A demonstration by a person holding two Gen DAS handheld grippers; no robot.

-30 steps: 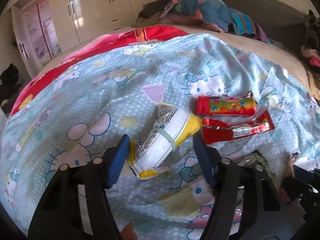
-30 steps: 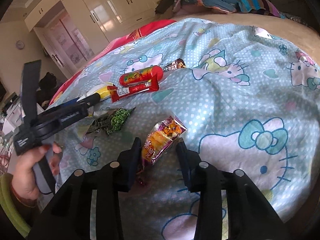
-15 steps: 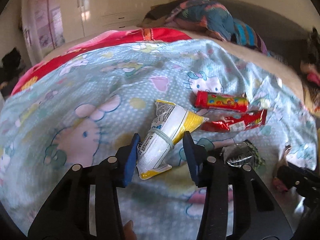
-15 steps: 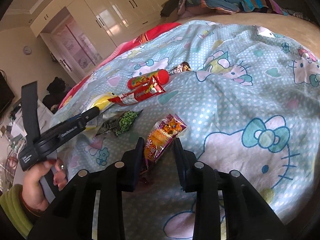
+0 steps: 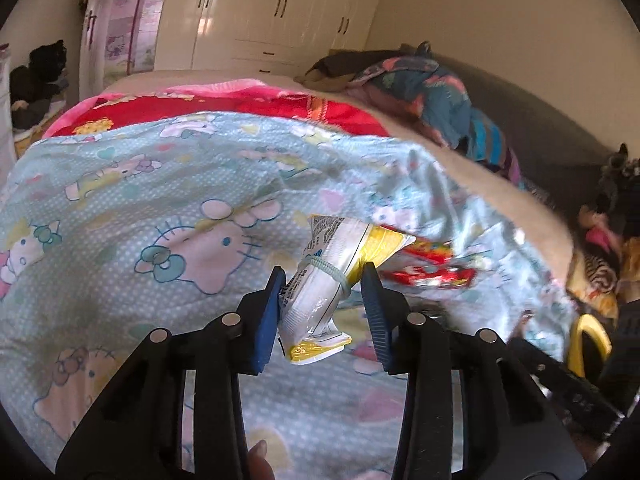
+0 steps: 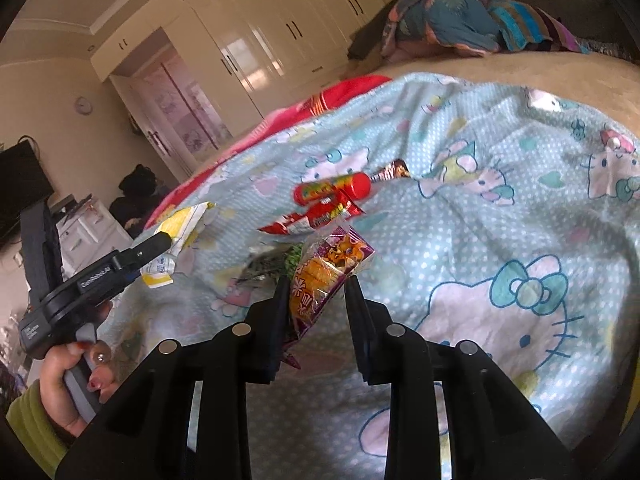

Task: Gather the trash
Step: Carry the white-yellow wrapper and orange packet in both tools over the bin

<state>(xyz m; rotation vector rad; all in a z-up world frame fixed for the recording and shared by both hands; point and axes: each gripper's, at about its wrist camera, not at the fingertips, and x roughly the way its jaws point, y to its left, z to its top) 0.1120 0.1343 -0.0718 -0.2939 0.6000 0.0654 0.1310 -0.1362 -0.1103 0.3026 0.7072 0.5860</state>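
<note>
Jaws of our left gripper are closing on the white-and-yellow wrapper, long axis toward one o'clock; right gripper pinches the orange snack packet, both just above the bed.

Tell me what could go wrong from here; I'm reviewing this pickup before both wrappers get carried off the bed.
The left tool is closing on the white and yellow packet near one end, so the free end may sag or slip. The right tool pinches only the orange and purple wrapper's lower part; crinkly film could slide out. Red wrappers on the blanket could be missed.
</note>
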